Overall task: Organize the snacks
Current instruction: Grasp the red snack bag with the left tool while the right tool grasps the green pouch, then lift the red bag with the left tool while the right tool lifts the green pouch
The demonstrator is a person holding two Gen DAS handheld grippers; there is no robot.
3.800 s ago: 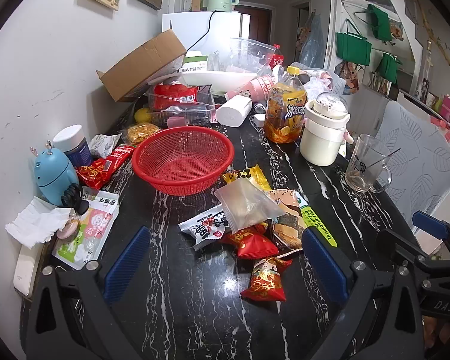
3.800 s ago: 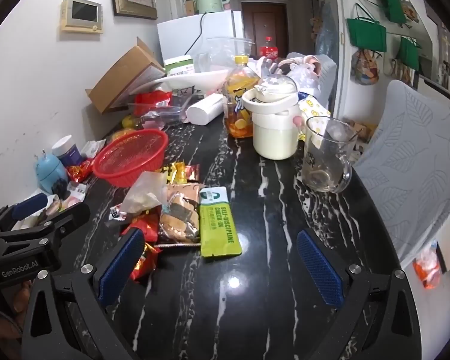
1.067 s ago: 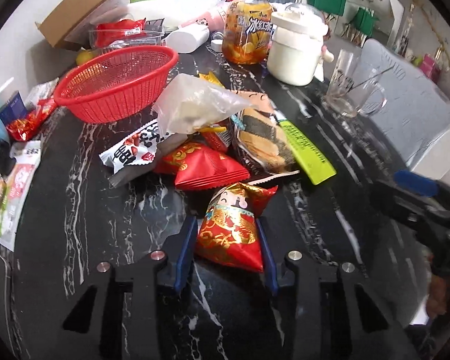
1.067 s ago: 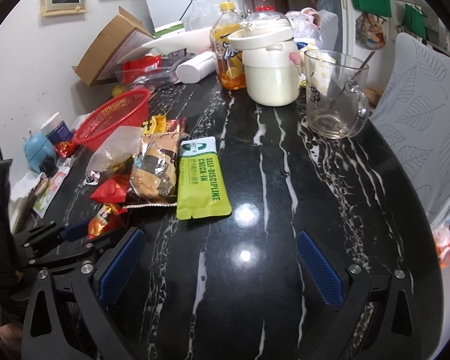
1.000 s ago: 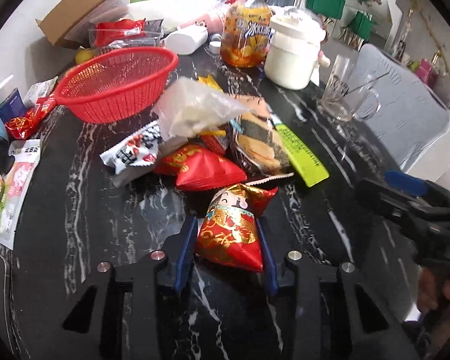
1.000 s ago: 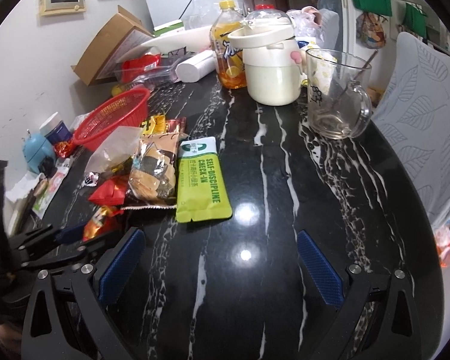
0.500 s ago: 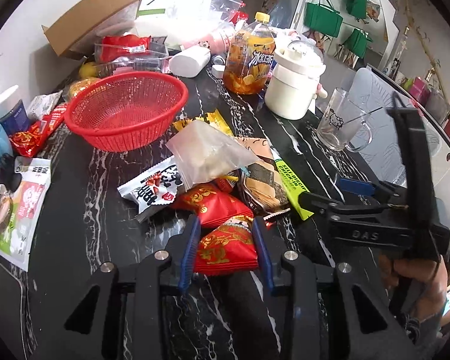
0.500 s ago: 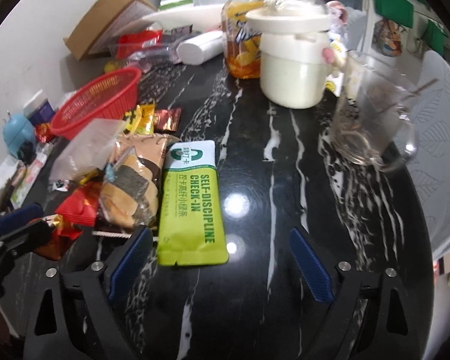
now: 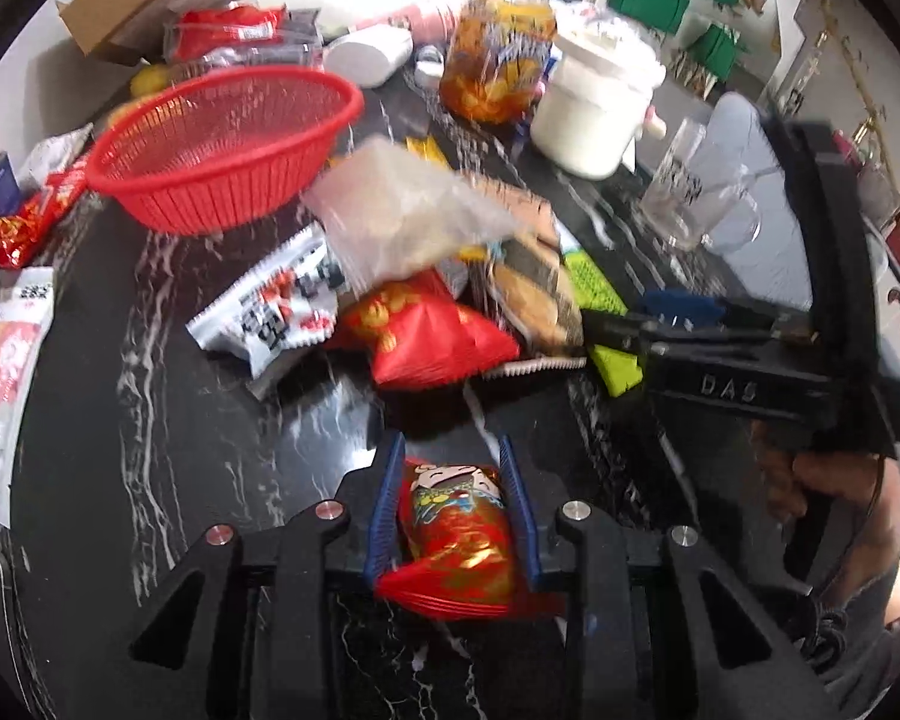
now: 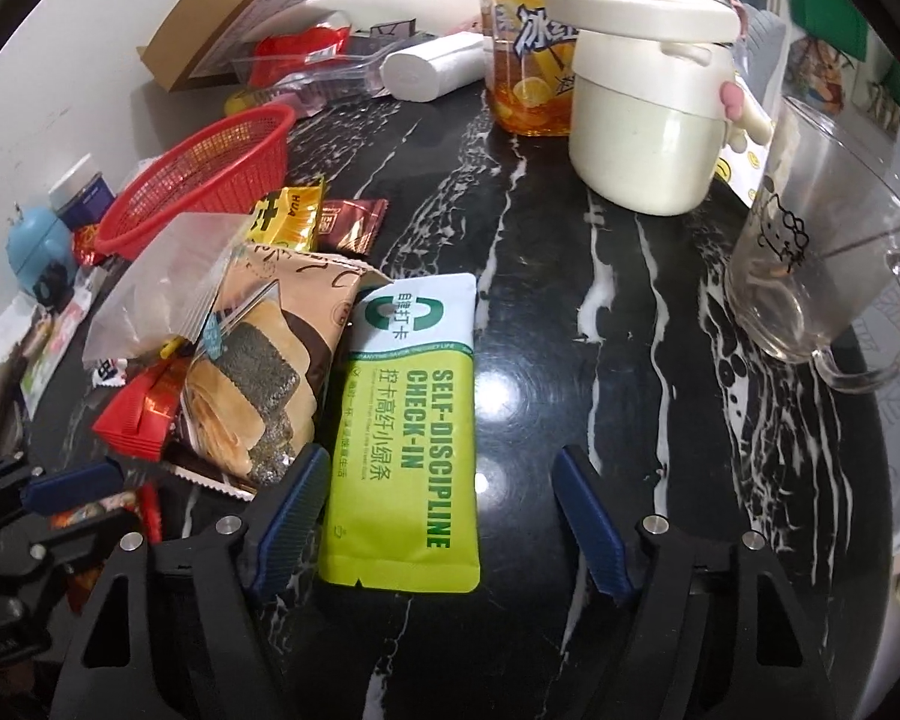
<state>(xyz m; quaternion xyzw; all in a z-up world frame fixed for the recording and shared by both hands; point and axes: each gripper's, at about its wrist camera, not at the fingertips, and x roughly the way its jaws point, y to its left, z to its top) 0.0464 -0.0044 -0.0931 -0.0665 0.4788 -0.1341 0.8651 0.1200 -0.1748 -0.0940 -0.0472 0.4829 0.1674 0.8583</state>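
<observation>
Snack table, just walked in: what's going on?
A person is sorting snacks on a black marble table with handheld tongs. The left tongs are shut on a small red snack packet, lifted clear of the pile. The right tongs are open, straddling the lower end of the green Self-Discipline Check-In pouch, not yet closed. The red basket looks empty.
</observation>
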